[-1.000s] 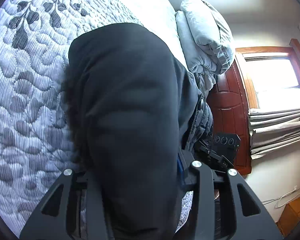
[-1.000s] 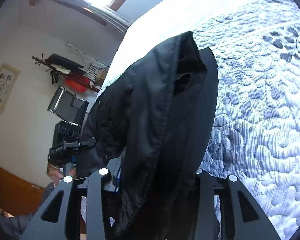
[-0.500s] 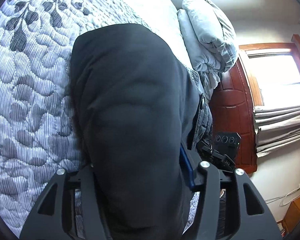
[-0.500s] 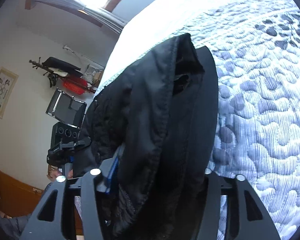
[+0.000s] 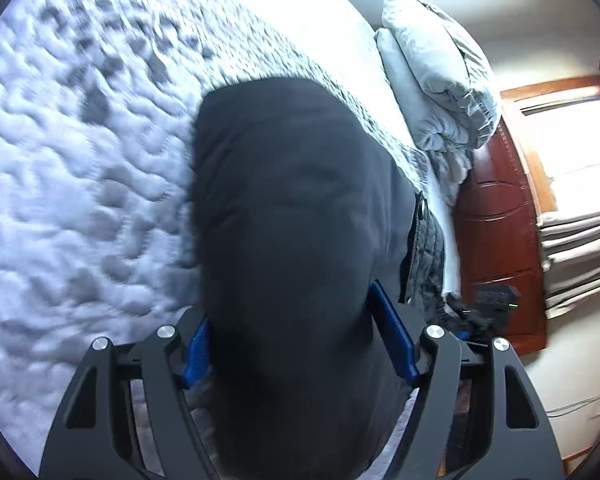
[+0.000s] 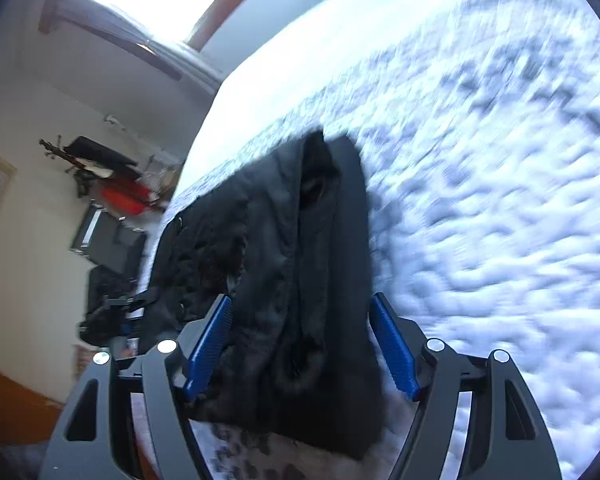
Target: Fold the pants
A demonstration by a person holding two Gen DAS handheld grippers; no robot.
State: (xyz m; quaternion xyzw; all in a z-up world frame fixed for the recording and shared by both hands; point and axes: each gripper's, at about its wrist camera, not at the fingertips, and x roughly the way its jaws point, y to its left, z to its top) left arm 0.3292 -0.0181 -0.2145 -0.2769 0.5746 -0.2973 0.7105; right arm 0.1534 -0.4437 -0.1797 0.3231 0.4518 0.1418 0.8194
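Left wrist view: left gripper (image 5: pixel 298 344) w/ fingers spread wide, blue pads (image 5: pixel 392 340) either side of black pants (image 5: pixel 292 240), which lie folded on quilted bed (image 5: pixel 80 184); grey bedding pile (image 5: pixel 436 76) behind.

Right wrist view: right gripper (image 6: pixel 300 348) also spread, pads (image 6: pixel 209 346) off the pants (image 6: pixel 300 260). Bed (image 6: pixel 500 220) blurred.

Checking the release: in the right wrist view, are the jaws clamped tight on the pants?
No: the right gripper has its blue jaws spread wide around the black pants.
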